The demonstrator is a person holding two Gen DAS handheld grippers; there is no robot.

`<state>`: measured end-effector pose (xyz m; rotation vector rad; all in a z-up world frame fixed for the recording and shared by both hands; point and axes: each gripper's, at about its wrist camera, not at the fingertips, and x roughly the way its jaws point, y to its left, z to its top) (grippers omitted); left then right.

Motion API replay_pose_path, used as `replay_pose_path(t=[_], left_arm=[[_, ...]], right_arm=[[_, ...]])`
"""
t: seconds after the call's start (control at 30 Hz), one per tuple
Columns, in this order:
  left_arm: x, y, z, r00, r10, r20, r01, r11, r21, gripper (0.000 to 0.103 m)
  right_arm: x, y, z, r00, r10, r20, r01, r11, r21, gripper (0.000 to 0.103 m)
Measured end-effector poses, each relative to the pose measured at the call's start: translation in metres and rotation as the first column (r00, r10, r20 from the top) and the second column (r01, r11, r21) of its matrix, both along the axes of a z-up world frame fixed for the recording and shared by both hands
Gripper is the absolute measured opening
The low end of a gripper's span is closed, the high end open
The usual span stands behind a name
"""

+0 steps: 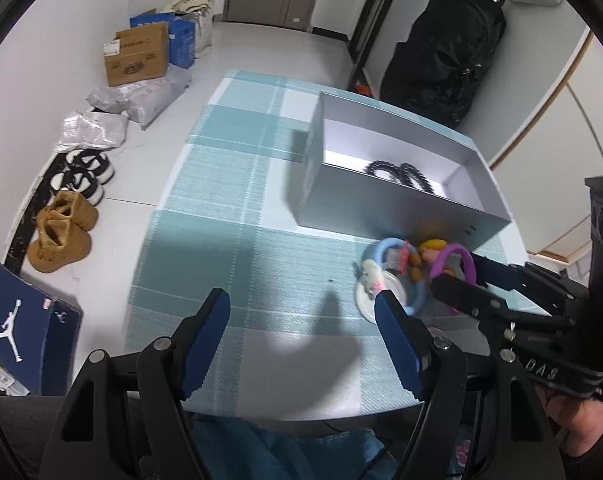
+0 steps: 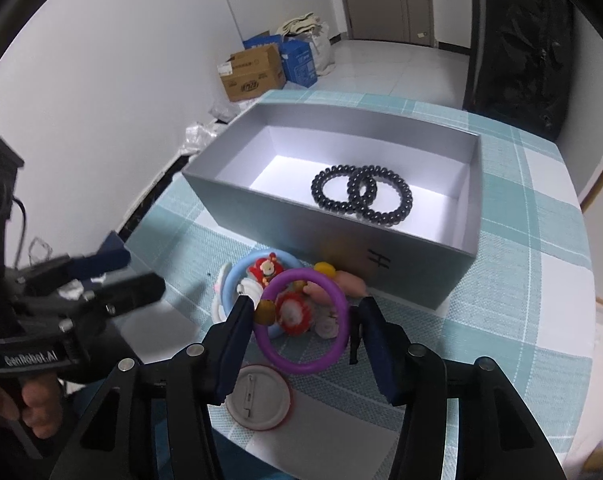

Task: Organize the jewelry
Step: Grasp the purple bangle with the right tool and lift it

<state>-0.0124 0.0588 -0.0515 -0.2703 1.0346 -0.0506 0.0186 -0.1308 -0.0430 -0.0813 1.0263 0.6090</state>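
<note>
Two black spiral hair ties (image 2: 361,195) already lie overlapping on the floor of the open grey box (image 2: 261,216); count those as done. Most of the lot is left: a heap just in front of the box's near wall, on the checked teal cloth of the tabletop (image 2: 521,320). You can pick out a purple ring bangle (image 2: 301,320) on top, a light blue ring (image 2: 237,280) under it, small red-and-white charms (image 2: 291,312), a yellow and pink piece (image 2: 341,278) touching the box, and a round pin badge (image 2: 259,398) lying face down nearest you.

Your right hand-held gripper (image 2: 301,344) is spread wide, its blue pads either side of the purple bangle, nothing clamped. By the look of it, that bangle is the next pick.

Your left hand-held gripper (image 1: 301,336) is also wide and holding nothing, over bare cloth just left of the heap.

Judgement: early stage, roughly two pieces in, five or more to go.
</note>
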Motion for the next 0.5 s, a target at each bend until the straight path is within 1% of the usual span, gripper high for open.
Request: replay_pose_path(t=[0.13, 0.27, 0.33, 0.43, 0.5], left_arm=[[-0.002, -0.009, -0.002, 0.999, -0.053, -0.008, 0.052, 0.998, -0.039, 0.071], [-0.009, -0.026, -0.002, 0.991, -0.135, -0.002, 0.135, 0.99, -0.044, 0.071], [-0.012, -0.041, -0.002, 0.978, -0.209, -0.003, 0.208, 0.977, -0.052, 0.071], [-0.016, -0.061, -0.002, 0.96, -0.279, -0.004, 0.278, 0.96, -0.038, 0.071], [-0.017, -0.072, -0.003, 0.952, -0.306, -0.009, 0.305, 0.952, -0.022, 0.071]], right_arm=[[0.0, -0.011, 0.009, 1.0, -0.017, -0.001, 0.017, 0.999, 0.046, 0.053], [0.002, -0.022, 0.022, 0.999, -0.049, 0.007, 0.048, 0.994, 0.094, 0.053], [0.003, -0.028, 0.027, 0.998, -0.07, 0.006, 0.069, 0.991, 0.116, 0.053], [0.003, -0.039, 0.03, 0.994, -0.108, 0.005, 0.107, 0.985, 0.134, 0.053], [0.004, -0.048, 0.034, 0.991, -0.135, 0.003, 0.133, 0.98, 0.147, 0.053]])
